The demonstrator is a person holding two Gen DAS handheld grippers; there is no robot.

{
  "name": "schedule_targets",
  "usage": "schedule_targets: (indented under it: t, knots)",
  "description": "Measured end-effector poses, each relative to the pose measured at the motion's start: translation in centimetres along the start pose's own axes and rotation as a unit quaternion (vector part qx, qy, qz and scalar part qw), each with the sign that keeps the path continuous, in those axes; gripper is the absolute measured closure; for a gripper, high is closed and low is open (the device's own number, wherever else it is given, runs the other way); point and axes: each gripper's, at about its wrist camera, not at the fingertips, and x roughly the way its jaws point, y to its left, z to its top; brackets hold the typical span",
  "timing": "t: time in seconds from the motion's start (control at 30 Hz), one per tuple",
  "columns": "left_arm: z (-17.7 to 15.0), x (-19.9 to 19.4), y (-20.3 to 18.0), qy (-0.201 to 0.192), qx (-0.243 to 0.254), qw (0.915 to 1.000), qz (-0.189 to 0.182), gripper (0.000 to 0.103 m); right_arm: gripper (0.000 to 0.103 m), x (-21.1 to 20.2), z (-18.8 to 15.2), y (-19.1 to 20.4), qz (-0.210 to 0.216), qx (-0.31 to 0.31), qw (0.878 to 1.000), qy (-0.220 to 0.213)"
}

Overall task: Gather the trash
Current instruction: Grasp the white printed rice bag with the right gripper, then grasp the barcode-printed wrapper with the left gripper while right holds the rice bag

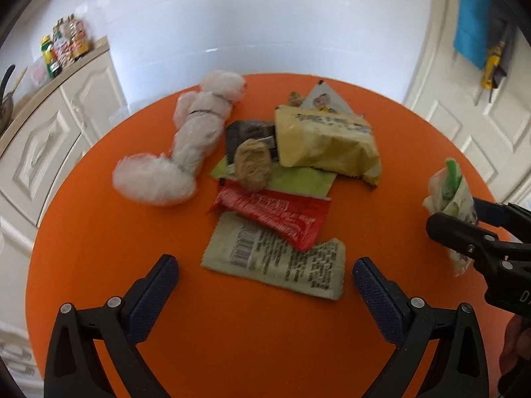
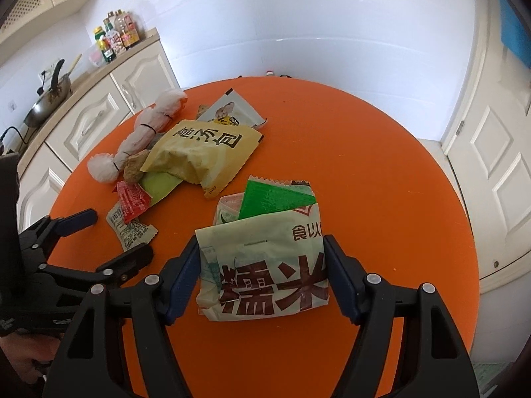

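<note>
A pile of trash lies on the round orange table (image 1: 99, 232): a beige wrapper with a barcode (image 1: 275, 262), a red wrapper (image 1: 275, 214), a big yellow bag (image 1: 325, 142), a crumpled brown lump (image 1: 252, 162) and a white tied plastic bundle (image 1: 186, 146). My left gripper (image 1: 265, 273) is open just in front of the beige wrapper, touching nothing. My right gripper (image 2: 262, 265) is shut on a pale green bag with large brown characters (image 2: 265, 265), with a green wrapper (image 2: 272, 200) sticking out of its top. The bag also shows in the left wrist view (image 1: 451, 195).
White cabinets (image 2: 99, 112) with bottles (image 2: 116, 36) and a wok (image 2: 49, 99) stand to the left. A white door (image 2: 497, 165) is on the right. The yellow bag (image 2: 205, 152) and a peanut packet (image 2: 232, 109) lie at the table's far left.
</note>
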Motion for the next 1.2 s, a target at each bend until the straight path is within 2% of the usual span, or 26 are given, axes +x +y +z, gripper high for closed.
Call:
schedule_targets:
  t: [0.07,0.13,0.23,0.43,0.63,0.77,1.0,1.1,1.2]
  knots:
    - [-0.2,0.2,-0.2,-0.004,0.01,0.9999,-0.008,0.009,0.031,0.0,-0.1,-0.1,0.001,0.001,1.0,0.0]
    - [-0.5,0.1,-0.6,-0.01,0.023,0.9995,-0.02,0.025,0.031,0.0,-0.1,-0.1,0.001,0.002,1.0,0.0]
    - [-0.4,0.3,-1.0,-0.011,0.037,0.9987,-0.033,0.041,0.031,-0.1,-0.2,-0.2,0.005,0.002,1.0,-0.001]
    - [0.0,1.2,-1.8,-0.014,0.041,0.9973,-0.058,0.062,0.031,-0.8,-0.3,-0.3,0.008,0.001,1.0,-0.006]
    - [0.1,0.3,-1.0,-0.017,0.01,0.995,-0.098,0.082,0.031,-1.5,-0.4,-1.0,0.002,0.012,1.0,-0.01]
    - [-0.2,0.0,-0.7,-0.018,-0.002,0.9931,-0.116,0.088,0.031,-1.7,-0.6,-1.3,0.001,0.016,1.0,-0.01]
    - [-0.2,-0.3,-0.3,-0.016,-0.014,0.9908,-0.133,0.09,0.031,-1.3,-0.7,-1.3,0.002,0.019,1.0,-0.007]
    - [-0.2,-1.2,-0.4,-0.018,-0.02,0.9891,-0.145,0.097,0.031,-1.3,-0.7,-1.3,0.001,0.019,1.0,-0.007]
    - [-0.3,-1.6,-1.1,-0.023,-0.011,0.9906,-0.134,0.098,0.031,-1.4,-0.7,-1.3,0.001,0.02,1.0,-0.007]
